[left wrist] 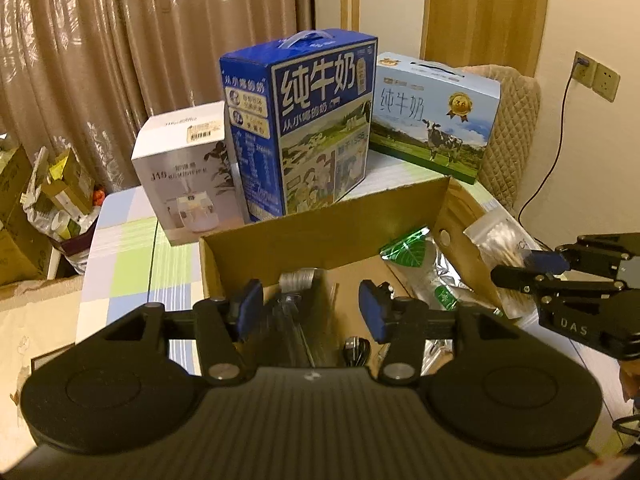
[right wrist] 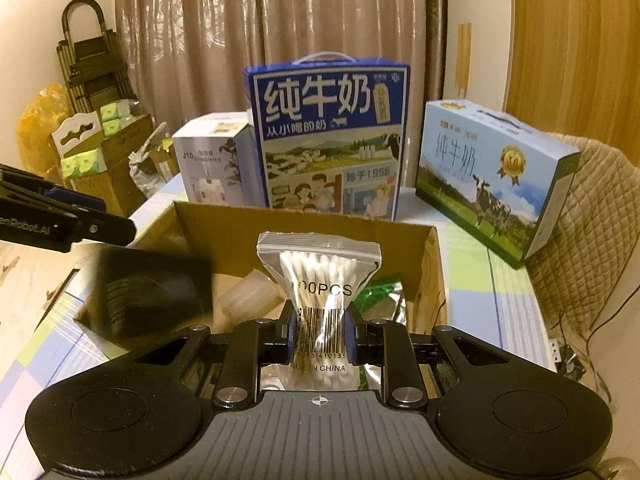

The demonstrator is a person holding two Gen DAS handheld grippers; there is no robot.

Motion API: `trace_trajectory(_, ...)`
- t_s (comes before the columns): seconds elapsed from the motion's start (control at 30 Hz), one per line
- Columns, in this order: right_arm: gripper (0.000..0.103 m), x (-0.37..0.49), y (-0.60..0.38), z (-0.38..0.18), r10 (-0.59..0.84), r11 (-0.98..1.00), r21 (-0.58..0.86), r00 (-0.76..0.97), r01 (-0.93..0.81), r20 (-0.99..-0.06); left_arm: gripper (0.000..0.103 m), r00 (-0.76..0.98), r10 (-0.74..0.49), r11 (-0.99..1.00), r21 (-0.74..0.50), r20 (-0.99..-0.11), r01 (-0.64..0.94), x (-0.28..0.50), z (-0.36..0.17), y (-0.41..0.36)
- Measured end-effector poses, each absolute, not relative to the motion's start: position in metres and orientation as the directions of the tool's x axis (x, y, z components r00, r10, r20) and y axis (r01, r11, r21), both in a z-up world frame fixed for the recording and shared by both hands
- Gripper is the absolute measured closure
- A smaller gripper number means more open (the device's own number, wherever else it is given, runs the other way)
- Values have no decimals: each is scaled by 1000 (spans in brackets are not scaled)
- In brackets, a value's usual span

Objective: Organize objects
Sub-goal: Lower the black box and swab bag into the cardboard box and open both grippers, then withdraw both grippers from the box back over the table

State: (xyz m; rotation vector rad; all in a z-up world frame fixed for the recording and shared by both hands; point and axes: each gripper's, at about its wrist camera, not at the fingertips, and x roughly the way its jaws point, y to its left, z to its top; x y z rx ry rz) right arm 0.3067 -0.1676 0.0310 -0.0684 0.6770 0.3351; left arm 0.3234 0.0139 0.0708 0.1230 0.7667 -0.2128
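While the right gripper (right wrist: 319, 338) pinches a clear zip bag of cotton swabs (right wrist: 318, 280) at its barcode end, the bag stands upright between the blue pads, above the near side of the open cardboard box (right wrist: 304, 226). Seen from the left wrist view, the same bag sits at the box's right wall, held just outside or over the rim; which one, hard to tell.

Left gripper (left wrist: 312, 304): jaws parted, nothing between the pads, hanging over the box interior. No earlier frame to compare.

Box contents, as far as visible: green-and-silver foil pouch (left wrist: 416, 256) leaning against the right wall, a translucent plastic piece (right wrist: 250, 298), a black cable (left wrist: 356, 348) near the front, a silvery cylindrical item (left wrist: 300, 278) toward the back. A dark blurred shape fills the box's left part in the right wrist view; unidentifiable.

Behind the box on the checked desk (left wrist: 120, 248): white humidifier carton (left wrist: 180, 176), tall blue milk carton (left wrist: 312, 120), pale blue milk carton (left wrist: 436, 116) lying tilted to the right.
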Motion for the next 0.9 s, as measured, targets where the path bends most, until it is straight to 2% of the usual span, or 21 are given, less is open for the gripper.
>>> trace_trajectory(0.37, 83, 313, -165, 24, 291, 943, 60, 721, -328, -629, 55, 691, -149, 976, 7, -708, 217, 308, 52, 25)
trace_trajectory(0.6, 83, 317, -159, 32, 341, 928, 92, 721, -362, -603, 51, 696, -146, 978, 1, -703, 206, 301, 50, 29)
trace_trajectory(0.63, 77, 318, -158, 32, 361, 922, 108, 721, -372, -591, 50, 697, -145, 979, 0, -702, 204, 300, 50, 30)
trace_trajectory(0.67, 55, 318, -159, 33, 367, 921, 116, 730, -371, -576, 48, 698, -145, 979, -1, -701, 202, 299, 50, 30)
trace_trajectory(0.73, 23, 314, -162, 35, 363, 927, 123, 761, -356, -538, 44, 701, -147, 980, -6, -698, 200, 296, 50, 31)
trace_trajectory(0.9, 23, 303, -174, 37, 351, 935, 154, 777, -319, -523, 37, 712, -145, 981, -5, -687, 195, 281, 50, 32)
